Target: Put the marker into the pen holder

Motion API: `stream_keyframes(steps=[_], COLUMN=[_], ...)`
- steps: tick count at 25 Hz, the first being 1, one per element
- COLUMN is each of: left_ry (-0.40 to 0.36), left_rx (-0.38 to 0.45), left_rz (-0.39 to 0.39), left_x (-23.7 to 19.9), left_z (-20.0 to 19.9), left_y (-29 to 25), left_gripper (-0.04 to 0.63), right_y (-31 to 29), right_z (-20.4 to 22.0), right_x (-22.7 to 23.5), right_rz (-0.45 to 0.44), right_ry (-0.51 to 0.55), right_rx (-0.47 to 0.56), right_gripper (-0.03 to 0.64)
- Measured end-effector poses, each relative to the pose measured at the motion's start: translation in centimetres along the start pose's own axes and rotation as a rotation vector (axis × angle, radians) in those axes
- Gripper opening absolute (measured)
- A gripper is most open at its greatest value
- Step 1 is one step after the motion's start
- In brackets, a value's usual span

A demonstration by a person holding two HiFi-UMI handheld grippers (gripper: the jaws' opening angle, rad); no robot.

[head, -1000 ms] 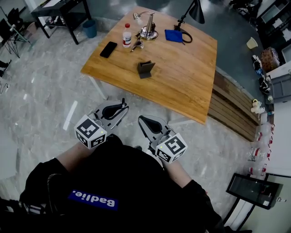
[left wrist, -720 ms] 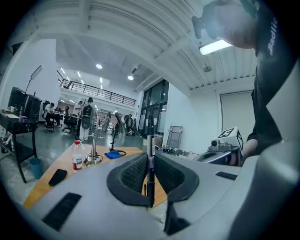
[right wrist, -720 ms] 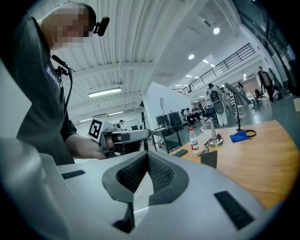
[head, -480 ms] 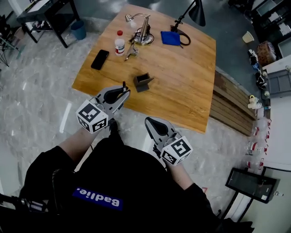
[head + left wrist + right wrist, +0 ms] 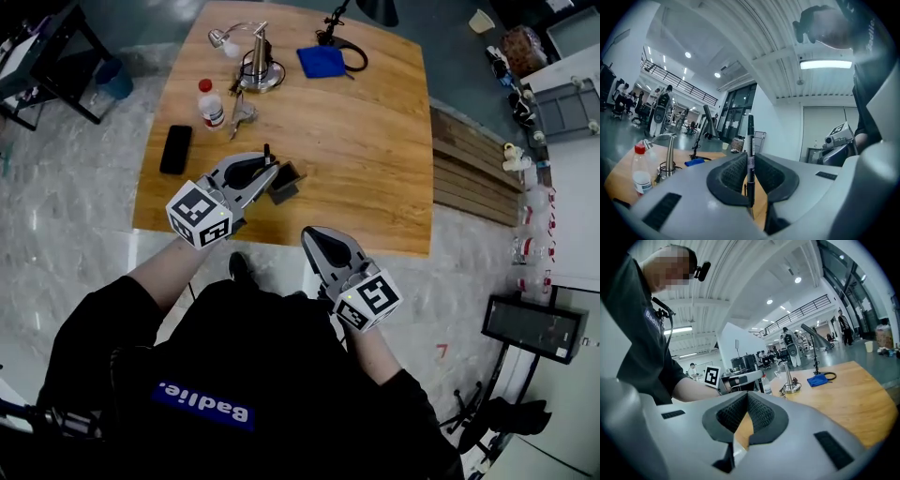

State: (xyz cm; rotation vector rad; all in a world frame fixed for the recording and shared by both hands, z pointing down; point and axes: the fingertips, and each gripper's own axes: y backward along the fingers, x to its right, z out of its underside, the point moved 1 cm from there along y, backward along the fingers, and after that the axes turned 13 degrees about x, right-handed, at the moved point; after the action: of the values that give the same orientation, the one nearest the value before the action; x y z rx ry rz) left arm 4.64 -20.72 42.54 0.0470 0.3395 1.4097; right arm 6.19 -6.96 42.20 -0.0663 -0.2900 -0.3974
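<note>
While the right gripper [image 5: 311, 236] hangs pressed together and empty, short of the pen holder [image 5: 285, 184], the left gripper [image 5: 268, 171] pinches the marker [image 5: 750, 154] upright just beside it, over the desk [image 5: 375, 141]. Delivery looks close: next, line the tip above the holder's opening.

pen holder [image 5: 287, 183] half behind the left claw [image 5: 269, 167], lamp [image 5: 374, 7] partly beyond the head view's top edge

pen holder [image 5: 286, 182] on table [image 5: 375, 141], phone [image 5: 175, 149] left
</note>
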Motion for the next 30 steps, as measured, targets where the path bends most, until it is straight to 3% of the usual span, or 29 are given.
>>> stream_keyframes(steps=[4,15,30], left_ry=[0.021,0.048,-0.007], left_rx=[-0.001,-0.084,-0.172], left_rz=[0.0,-0.114,-0.098], left_x=[-1.8,-5.3,-5.2], left_z=[2.7,11.5,16.4], left_y=[-1.5,-1.7,-1.4], left_gripper=[0.054,0.054,0.054], right_y=[0.0,2.6,3.3], right_z=[0.6,2.2,3.1], right_x=[1.5,6.8,7.4], right_rz=[0.002,-0.017,-0.036], right_ry=[-0.016,-0.073,-0.07], right_rx=[-0.017,-0.114,-0.155], right_gripper=[0.006,0.006,0.006])
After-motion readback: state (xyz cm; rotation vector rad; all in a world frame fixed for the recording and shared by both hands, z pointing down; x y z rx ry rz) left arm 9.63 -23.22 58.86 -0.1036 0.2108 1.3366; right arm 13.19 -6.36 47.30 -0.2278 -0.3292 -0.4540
